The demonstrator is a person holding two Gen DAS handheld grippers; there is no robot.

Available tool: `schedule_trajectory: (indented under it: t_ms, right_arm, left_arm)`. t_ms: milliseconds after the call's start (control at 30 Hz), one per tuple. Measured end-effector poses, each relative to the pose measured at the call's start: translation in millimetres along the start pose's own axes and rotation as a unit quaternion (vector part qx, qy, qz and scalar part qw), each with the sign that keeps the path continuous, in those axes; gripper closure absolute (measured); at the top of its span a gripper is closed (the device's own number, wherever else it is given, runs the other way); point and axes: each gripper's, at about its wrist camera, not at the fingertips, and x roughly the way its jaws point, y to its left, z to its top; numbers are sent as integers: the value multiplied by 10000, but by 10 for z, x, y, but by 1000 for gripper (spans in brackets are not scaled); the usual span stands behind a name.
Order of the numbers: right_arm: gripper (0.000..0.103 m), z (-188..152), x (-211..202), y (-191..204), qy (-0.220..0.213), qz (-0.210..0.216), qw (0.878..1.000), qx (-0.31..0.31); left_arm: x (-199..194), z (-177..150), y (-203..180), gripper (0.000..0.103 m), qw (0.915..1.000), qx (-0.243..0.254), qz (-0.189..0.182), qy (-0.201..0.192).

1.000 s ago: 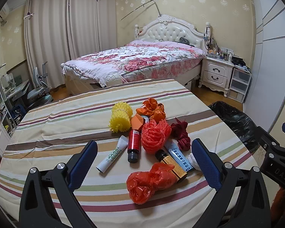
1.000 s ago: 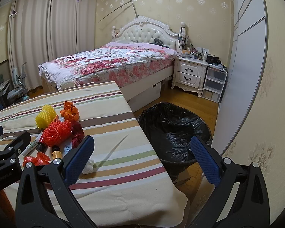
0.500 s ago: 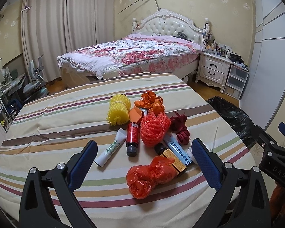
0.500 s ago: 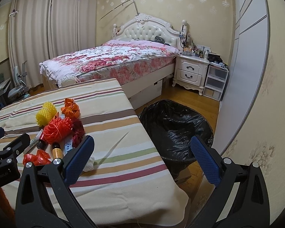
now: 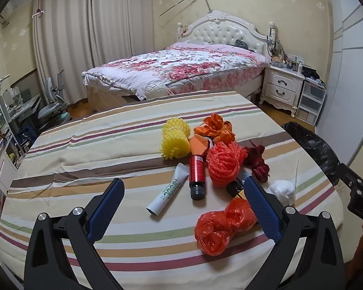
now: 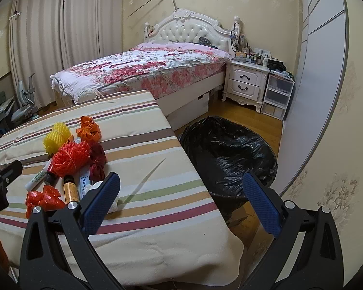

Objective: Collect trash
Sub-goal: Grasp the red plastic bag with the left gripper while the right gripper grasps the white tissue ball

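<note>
You are holding your left gripper [image 5: 181,207] and right gripper [image 6: 181,200] wide apart, both gripping nothing. The trash pile [image 5: 223,164] is lying on the striped tablecloth [image 5: 96,149], with the black-lined bin [image 6: 230,152] standing beside it.

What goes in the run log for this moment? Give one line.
phase: approach | left claw: open, empty | right claw: open, empty | trash pile: on striped table | bin: beside table, black-lined
</note>
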Motion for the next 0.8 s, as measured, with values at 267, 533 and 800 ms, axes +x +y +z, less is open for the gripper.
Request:
schedule_trajectory:
  t_ms: [267,533,800]
  right_arm:
    - [7,-2,-10,6,75,46,10000,-38]
    - [18,-66,-7,18,263,149,9995,-43]
    - [18,-84,79,103,368,245,9989,-124]
  left_arm:
    - [94,-153,-167,7,9983,459,-234,276]
    - [200,-309,-247,27,9956,619,-447,540]
    - [278,-375,-152,64,9929,378,-838,759]
